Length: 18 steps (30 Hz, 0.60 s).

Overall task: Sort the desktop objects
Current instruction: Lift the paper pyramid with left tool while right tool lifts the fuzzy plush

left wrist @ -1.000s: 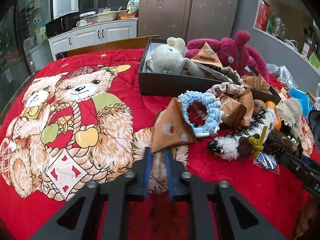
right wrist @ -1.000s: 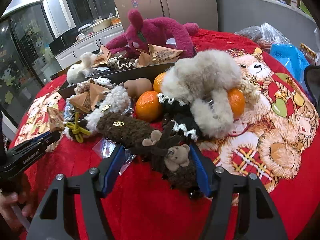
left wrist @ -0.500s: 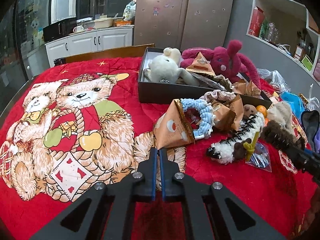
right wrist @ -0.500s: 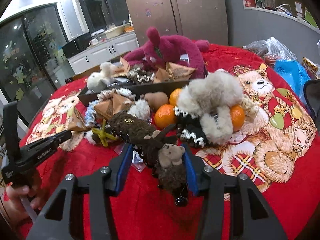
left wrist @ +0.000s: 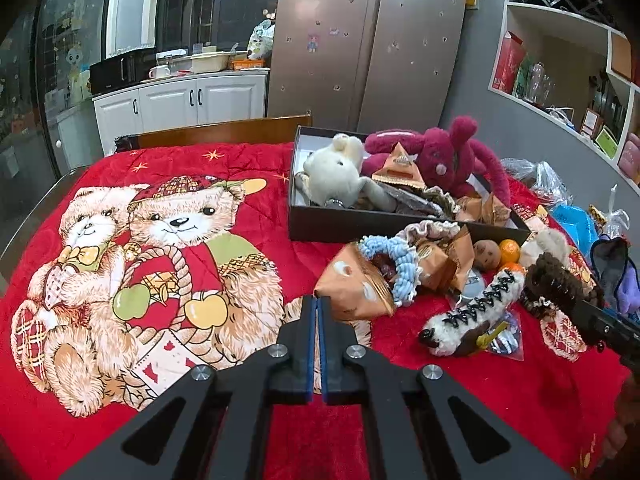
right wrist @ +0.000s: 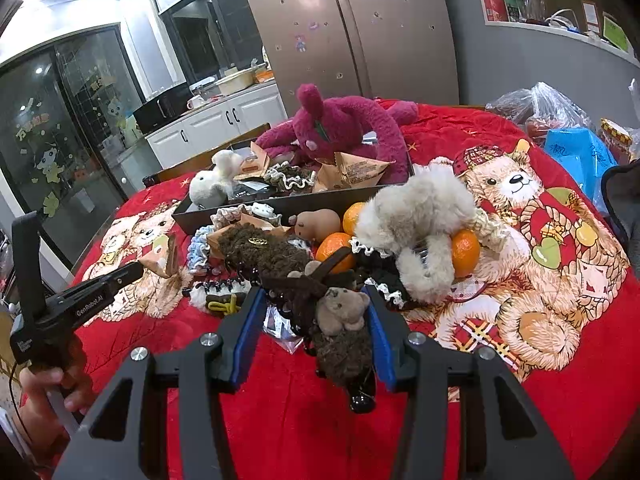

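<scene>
Your right gripper (right wrist: 316, 320) holds what looks like a brown fuzzy hair claw (right wrist: 340, 344) with 1 tiny bear; your left gripper (left wrist: 318, 312) is closed, empty.

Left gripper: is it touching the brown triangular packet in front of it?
Apart. The left wrist view shows the left gripper shut on nothing, with red blanket visible between its tips and the brown triangular packet.

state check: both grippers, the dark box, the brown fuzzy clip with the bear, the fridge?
left gripper: shut, nothing between its fingers.
right gripper: shut on the brown fuzzy hair clip.
brown fuzzy hair clip: held between the fingers, bear charm facing the camera, lower end hanging.
dark box: open, no lid on it, plush toys and snack packets inside.
fridge: doors closed.
</scene>
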Motion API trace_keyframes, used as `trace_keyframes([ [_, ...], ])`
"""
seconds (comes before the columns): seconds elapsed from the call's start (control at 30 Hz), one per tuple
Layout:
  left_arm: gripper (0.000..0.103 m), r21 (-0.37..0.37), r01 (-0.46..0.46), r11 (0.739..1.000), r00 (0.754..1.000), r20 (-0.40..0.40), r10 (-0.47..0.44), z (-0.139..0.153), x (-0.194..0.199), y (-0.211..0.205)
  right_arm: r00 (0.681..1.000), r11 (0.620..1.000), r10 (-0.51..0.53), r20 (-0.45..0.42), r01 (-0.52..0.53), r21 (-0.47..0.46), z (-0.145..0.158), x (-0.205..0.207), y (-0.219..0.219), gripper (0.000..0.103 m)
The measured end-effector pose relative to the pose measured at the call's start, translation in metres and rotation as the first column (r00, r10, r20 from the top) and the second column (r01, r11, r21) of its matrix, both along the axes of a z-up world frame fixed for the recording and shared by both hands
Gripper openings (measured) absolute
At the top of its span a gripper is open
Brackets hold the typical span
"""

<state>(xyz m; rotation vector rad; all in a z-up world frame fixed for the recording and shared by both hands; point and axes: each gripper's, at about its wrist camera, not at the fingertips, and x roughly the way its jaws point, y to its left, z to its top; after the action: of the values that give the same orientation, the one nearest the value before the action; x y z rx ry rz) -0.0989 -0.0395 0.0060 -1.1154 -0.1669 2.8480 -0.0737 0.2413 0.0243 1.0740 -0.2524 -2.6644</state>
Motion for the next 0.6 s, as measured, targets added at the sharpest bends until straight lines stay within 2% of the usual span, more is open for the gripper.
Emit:
trace_keyframes([
  [0.47, 0.000, 0.012, 0.018, 1.000, 0.997, -0.078, -0.017, 0.038, 0.010, -0.006, 1.000, 1.000, 0.002, -0.019, -0.003, -0.023, 0.009, 0.005, 0.003, 0.050],
  [0.6, 0.000, 0.011, 0.004, 1.000, 0.998, -0.058, -0.003, 0.038, 0.005, -0.012, 1.000, 1.000, 0.007, -0.023, -0.007, -0.014, 0.010, 0.006, 0.001, 0.050],
])
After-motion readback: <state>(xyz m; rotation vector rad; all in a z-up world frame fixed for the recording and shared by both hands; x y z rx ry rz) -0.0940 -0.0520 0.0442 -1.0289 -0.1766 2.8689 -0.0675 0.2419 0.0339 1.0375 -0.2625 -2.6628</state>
